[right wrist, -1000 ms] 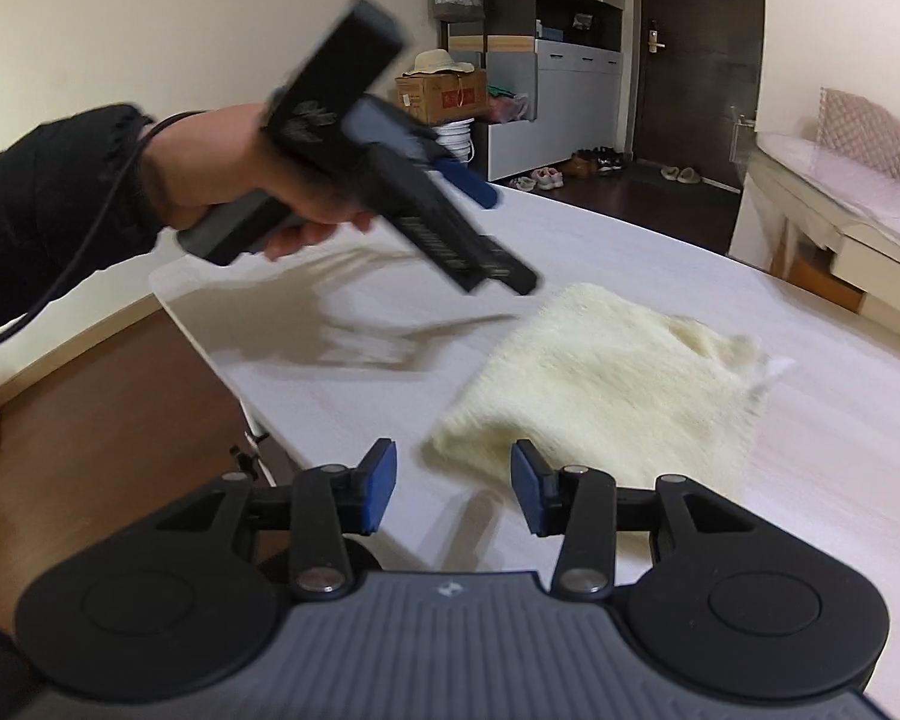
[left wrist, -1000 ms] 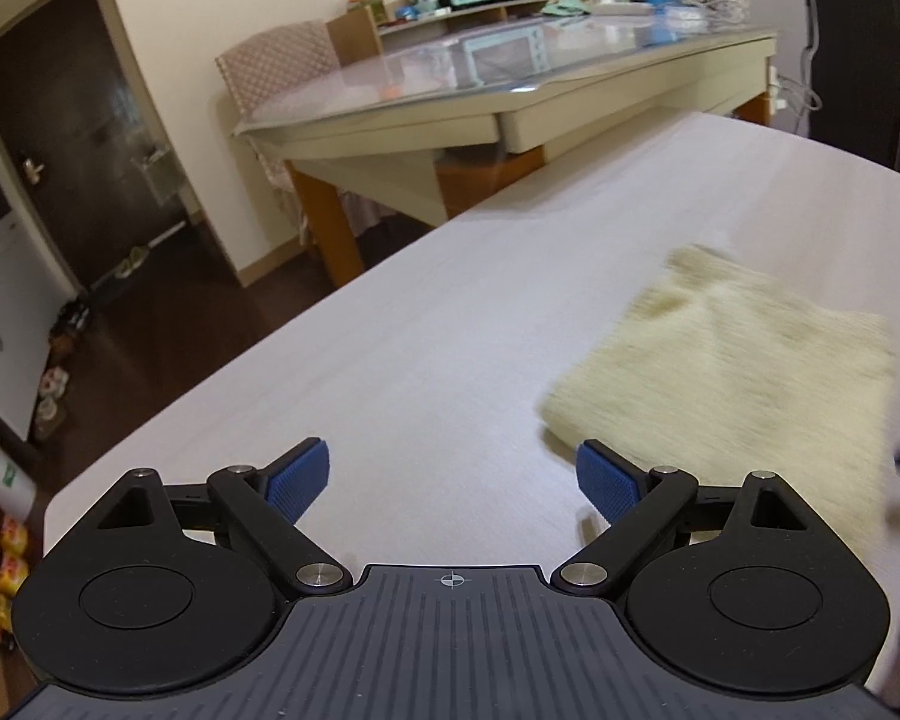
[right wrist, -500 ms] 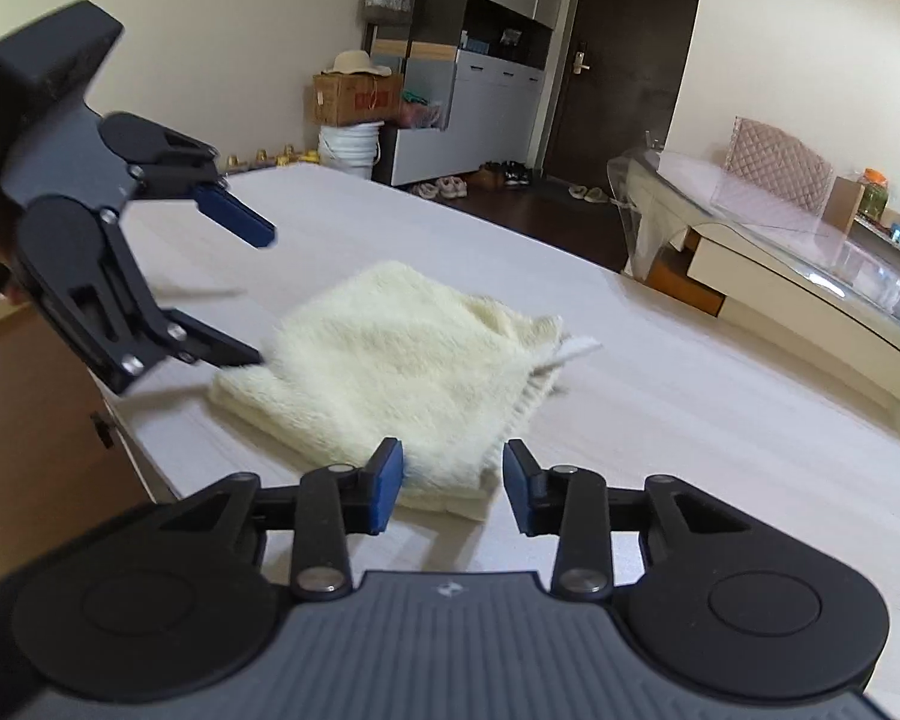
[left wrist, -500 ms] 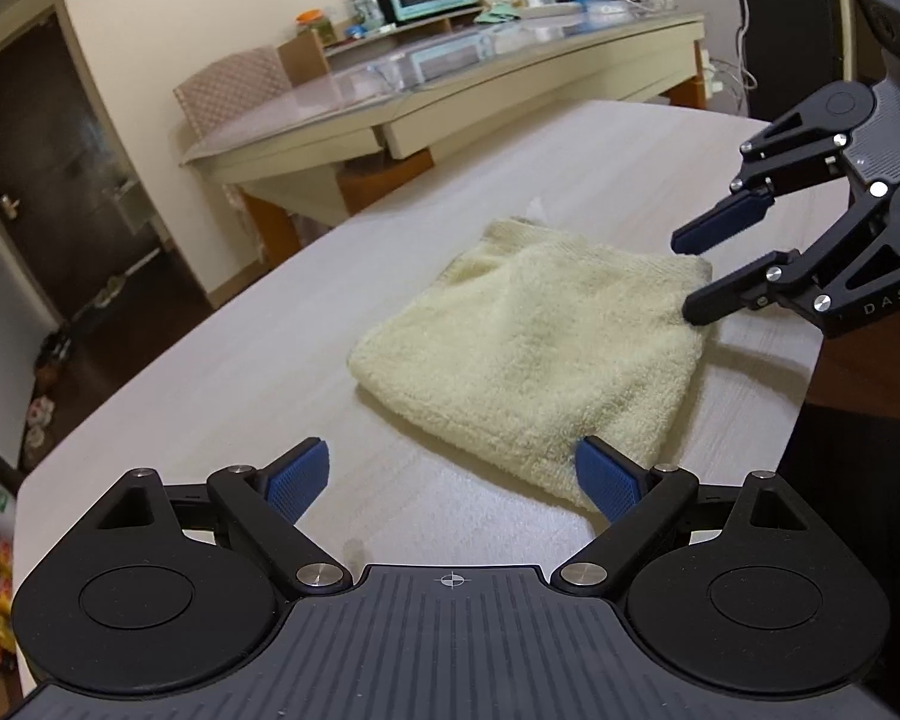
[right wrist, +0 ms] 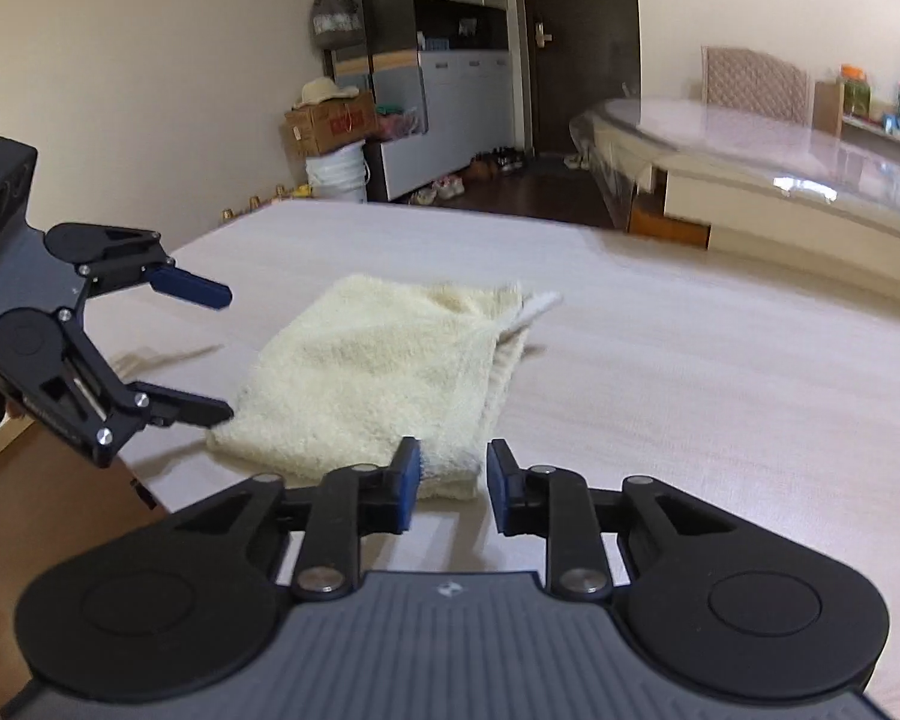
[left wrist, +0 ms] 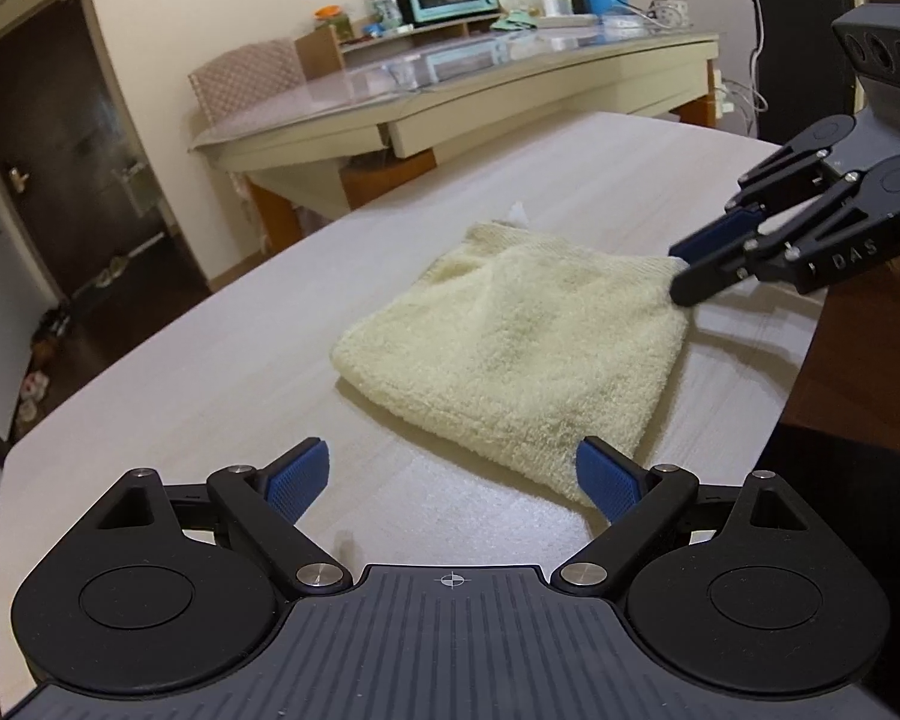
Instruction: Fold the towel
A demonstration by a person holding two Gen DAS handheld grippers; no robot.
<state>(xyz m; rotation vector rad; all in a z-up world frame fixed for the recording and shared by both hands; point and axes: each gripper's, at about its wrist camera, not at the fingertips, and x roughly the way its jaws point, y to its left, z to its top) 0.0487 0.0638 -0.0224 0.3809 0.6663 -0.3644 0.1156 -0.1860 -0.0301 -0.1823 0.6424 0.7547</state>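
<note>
**Two grippers at the near corners of a folded towel**

The left gripper (left wrist: 453, 477) stands wide apart, its right pad hiding part of the near corner of the towel (left wrist: 528, 348); the right gripper (right wrist: 448, 480) has just been closing, pads narrow but not pressing, a towel corner between them; whether they touch it is unclear; the towel lies folded on the pale table (left wrist: 222, 372); "DAS" reads on the right gripper; far counter (left wrist: 510, 84) labels are illegible.
</note>
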